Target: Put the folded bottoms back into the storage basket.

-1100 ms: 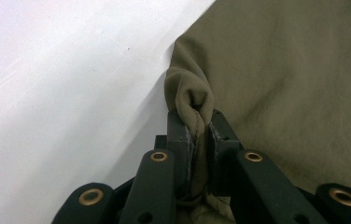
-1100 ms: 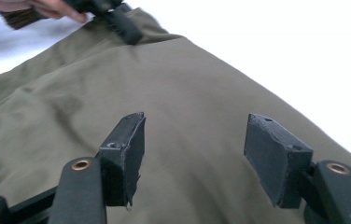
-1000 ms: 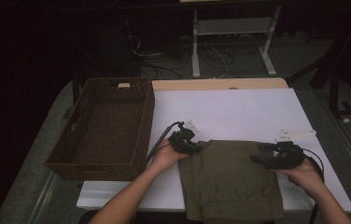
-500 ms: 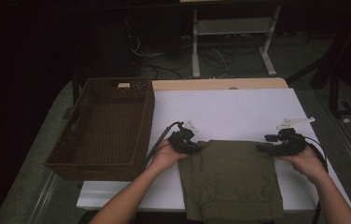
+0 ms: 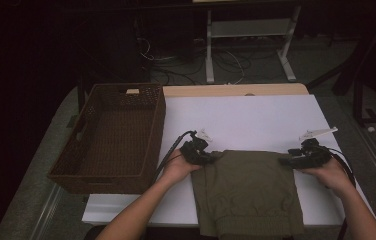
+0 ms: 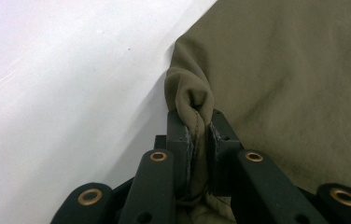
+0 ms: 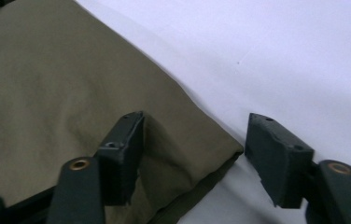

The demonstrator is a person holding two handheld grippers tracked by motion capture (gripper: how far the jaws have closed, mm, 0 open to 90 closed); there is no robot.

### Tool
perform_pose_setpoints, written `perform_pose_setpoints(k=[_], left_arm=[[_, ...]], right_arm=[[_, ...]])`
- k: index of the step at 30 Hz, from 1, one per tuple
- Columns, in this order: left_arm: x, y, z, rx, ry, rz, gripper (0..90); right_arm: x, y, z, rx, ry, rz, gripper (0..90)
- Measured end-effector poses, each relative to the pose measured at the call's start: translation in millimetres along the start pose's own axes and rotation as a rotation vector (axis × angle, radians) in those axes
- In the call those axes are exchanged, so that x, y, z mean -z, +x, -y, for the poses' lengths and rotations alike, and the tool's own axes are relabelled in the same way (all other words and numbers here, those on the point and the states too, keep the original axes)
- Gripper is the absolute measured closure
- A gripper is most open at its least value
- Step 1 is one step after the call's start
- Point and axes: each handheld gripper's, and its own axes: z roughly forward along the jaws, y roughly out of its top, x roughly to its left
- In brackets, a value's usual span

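An olive-green folded garment (image 5: 248,192) lay on the near part of the white table (image 5: 246,117), its near hem hanging a little over the table's front edge. It looked like a soft, matte woven cloth, folded into a rough rectangle, with a ribbed band across the near end and a few shallow creases over its top.

The left gripper (image 5: 196,152) sat at the garment's far left corner, its black jaws pinched tight on a small bunched fold of the cloth, which puckered up between them in the left gripper view (image 6: 193,122). The right gripper (image 5: 303,157) was at the far right corner with its jaws spread wide, one over the cloth and the other over bare table, the folded corner lying between them and nothing gripped (image 7: 190,156).

Against the pictures from a moment before, the right gripper had drawn in from just off the cloth's right side to that corner, while the left one had stayed put.

To the left stood a dark brown wicker basket (image 5: 111,137), rectangular, with an open weave and sloping walls.
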Motion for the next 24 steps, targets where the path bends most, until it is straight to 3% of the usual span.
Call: perform_pose_setpoints(k=[2,6,12,17,20,24], left_arm=[[0.0,-0.1,0.1,-0.001,0.0,-0.001,81.5],[0.0,-0.6,0.3,-0.001,-0.002,-0.004,81.5],[0.2,-2.1,0.7,-0.012,-0.002,-0.017,81.5],[0.1,-4.3,0.9,-0.012,-0.008,-0.03,81.8],[0.3,-7.4,0.0,-0.027,-0.008,-0.05,82.9],[6.0,-8.7,-5.4,-0.039,-0.042,-0.063,83.6]], right_arm=[[-0.1,2.5,0.1,0.011,0.006,0.001,44.2],[1.2,5.3,0.4,0.024,0.019,-0.008,60.1],[1.6,13.1,-1.8,0.068,0.037,0.021,79.4],[1.1,21.5,-4.9,0.112,0.057,0.054,83.8],[2.0,24.1,-5.7,0.115,0.058,0.067,84.0],[7.3,24.6,-9.7,0.114,0.04,0.066,84.2]])
